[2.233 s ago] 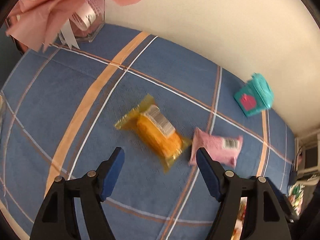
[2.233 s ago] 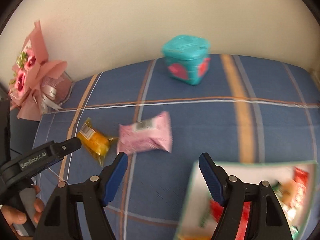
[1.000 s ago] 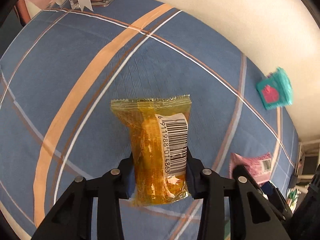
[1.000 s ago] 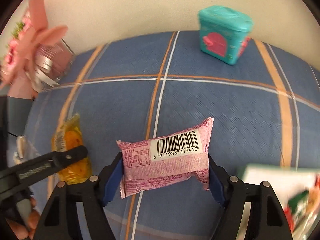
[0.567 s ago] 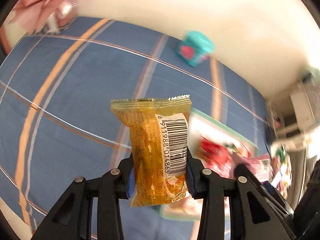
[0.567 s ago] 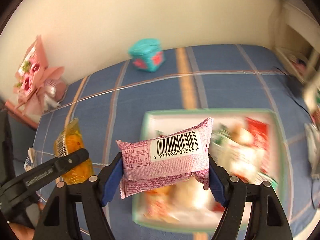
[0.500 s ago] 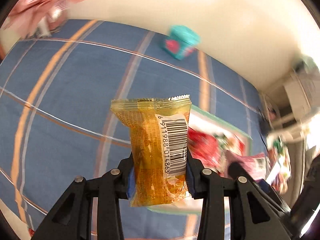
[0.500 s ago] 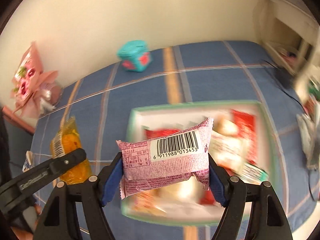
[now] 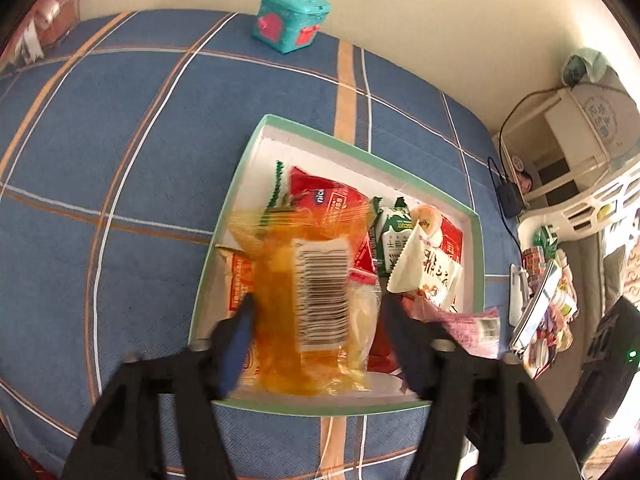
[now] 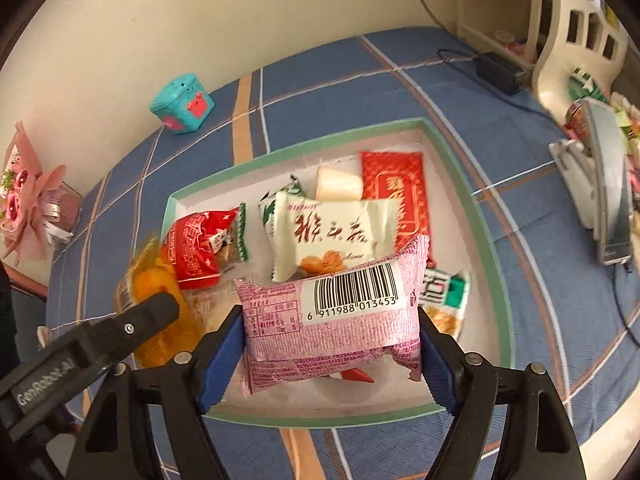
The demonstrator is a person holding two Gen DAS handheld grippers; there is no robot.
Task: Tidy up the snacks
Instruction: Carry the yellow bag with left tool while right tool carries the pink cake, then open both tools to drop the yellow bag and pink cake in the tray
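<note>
Hovering inside the tray's green rim (image 10: pixel 496 264), left gripper (image 9: pixel 316 328) just spread — orange packet (image 9: pixel 296 304) loose; right gripper (image 10: pixel 330 340) pinches pink packet (image 10: pixel 332 320).

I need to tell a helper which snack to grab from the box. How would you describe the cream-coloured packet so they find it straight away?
On the blue plaid cloth lies a shallow white box with a green rim, full of snack packets. Near its middle, just beyond the pink barcoded packet, lies the cream-coloured pillow packet. It alone is pale, with dark red brush characters and an orange picture beneath.
</note>
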